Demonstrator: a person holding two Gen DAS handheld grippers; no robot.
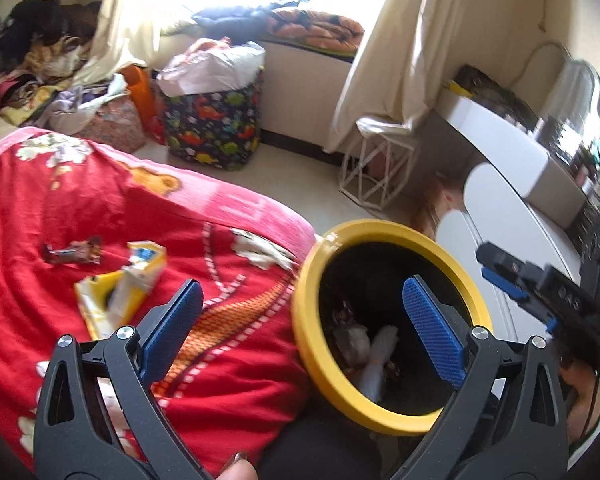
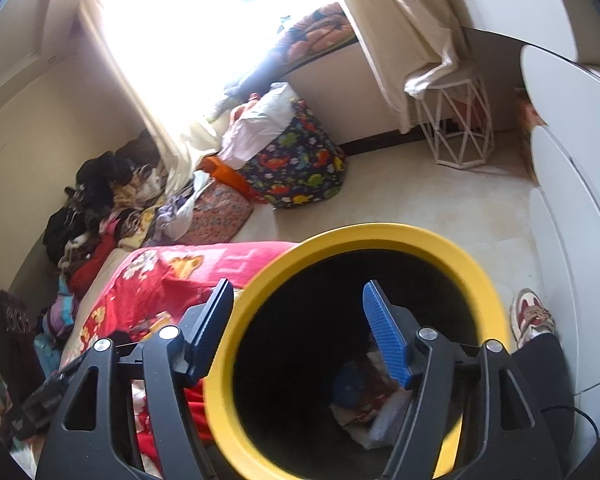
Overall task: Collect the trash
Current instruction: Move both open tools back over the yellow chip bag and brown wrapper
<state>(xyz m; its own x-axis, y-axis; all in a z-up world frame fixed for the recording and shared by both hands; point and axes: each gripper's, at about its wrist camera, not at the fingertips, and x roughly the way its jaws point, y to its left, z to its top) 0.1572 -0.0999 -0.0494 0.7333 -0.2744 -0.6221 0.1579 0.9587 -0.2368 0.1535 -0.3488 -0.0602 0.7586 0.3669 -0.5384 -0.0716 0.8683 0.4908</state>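
A black bin with a yellow rim (image 1: 312, 344) stands beside the bed; crumpled paper and wrappers (image 1: 366, 354) lie in it. On the red blanket (image 1: 80, 200) lie a torn yellow-and-white carton (image 1: 122, 292) and a small dark wrapper (image 1: 74, 254). My left gripper (image 1: 300, 320) is open and empty over the bed's edge and the bin's rim. My right gripper (image 2: 298, 320) straddles the bin's yellow rim (image 2: 220, 364), one finger outside and one inside; whether it clamps the rim is unclear. The trash (image 2: 364, 408) shows at the bin's bottom.
A dinosaur-print hamper (image 1: 212, 124) with bags stands by the window. A white wire stool (image 1: 374, 172) sits under the curtain. White rounded furniture (image 1: 512, 216) is to the right. Clothes (image 1: 32, 60) pile at the far left. A shoe (image 2: 530, 316) shows on the floor.
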